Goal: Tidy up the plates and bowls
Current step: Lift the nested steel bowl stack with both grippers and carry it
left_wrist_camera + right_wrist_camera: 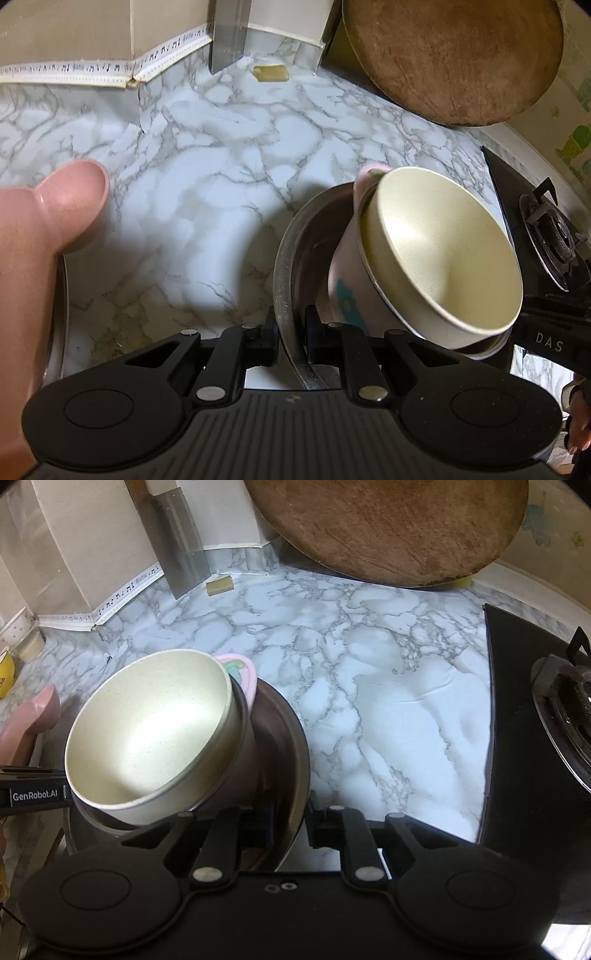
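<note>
Two claws, one load: you have a nested stack of bowls pinched from opposite sides, and nothing else is supporting it that I can see.

Bench: the marble-patterned bench [388, 709] lies open ahead of you, with a round wooden board [391, 528] leaning at the back and a black gas stove [535, 738] to your right.

Steel bowl: the steel bowl [291, 258] is the outermost piece and carries the rest; both claws grip its rim.

Cream bowl: the cream bowl [147, 734] sits tilted inside a pink cup-like piece [347, 280], which itself leans in the steel bowl. None of these inner pieces is gripped.

Left claw: your left claw [291, 339] is pressed together on the steel rim, the metal edge running between its pads.

Right claw: your right claw [293, 823] is likewise pinching the far side of that rim.

Pink object: a pink rounded thing [55, 214] crowds the left view; I can't tell what it is.

Risk, tilt: if your two hands rise unevenly, the leaning cream bowl will likely slide out and drop.

Risk, grip: thin smooth steel can slip through the pads if you twist.

Risk, stove: swinging right may knock the stack against the stove.
</note>
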{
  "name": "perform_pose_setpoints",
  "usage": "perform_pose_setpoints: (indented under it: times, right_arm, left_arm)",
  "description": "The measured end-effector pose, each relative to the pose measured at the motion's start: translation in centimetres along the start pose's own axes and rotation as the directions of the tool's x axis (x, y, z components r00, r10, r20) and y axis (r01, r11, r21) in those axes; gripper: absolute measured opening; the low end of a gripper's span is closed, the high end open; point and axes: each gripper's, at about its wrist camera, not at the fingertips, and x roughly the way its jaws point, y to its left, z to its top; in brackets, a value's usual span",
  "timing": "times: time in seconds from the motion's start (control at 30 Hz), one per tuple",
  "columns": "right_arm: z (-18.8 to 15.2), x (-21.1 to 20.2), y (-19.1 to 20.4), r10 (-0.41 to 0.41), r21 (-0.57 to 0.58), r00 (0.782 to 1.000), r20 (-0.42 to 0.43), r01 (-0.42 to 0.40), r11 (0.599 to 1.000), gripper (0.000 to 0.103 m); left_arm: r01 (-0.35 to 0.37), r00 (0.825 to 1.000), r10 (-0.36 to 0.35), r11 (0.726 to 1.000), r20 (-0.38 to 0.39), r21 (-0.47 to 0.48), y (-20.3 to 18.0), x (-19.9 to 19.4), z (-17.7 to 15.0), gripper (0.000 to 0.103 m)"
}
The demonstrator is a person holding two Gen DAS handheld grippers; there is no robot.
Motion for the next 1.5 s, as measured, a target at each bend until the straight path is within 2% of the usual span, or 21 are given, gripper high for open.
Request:
perform_pose_setpoints:
  times: [0.43,0.87,1.2,1.5]
  right_arm:
    - [0.3,-1.5,1.7,0.001,-0.054,0.999,0.038,0.001,0.999,0.017]
    - [2.3,-4.5,5.3,0.048,-0.11,0.992,0.118,-0.035,0.993,0.017]
    - [4.1,-6.4,10.6,0.124,-0.176,0.976,0.181,-0.092,0.98,0.017]
    - [5.1,-6.0,17.0,0.198,-0.258,0.962,0.19,-0.146,0.955,0.017]
  left_arm:
    - [-0.008,0.999,0.008,1.0,0.031,0.0,0.9,-1.5,-0.1,0.013]
    - [-0.03,0.992,0.031,0.999,0.121,-0.012,3.4,-7.0,0.8,0.013]
    - [-0.067,0.978,0.078,0.996,0.195,-0.058,7.9,-12.1,1.2,0.013]
    - [-0.111,0.962,0.141,0.984,0.234,-0.136,14.0,-15.6,0.1,0.014]
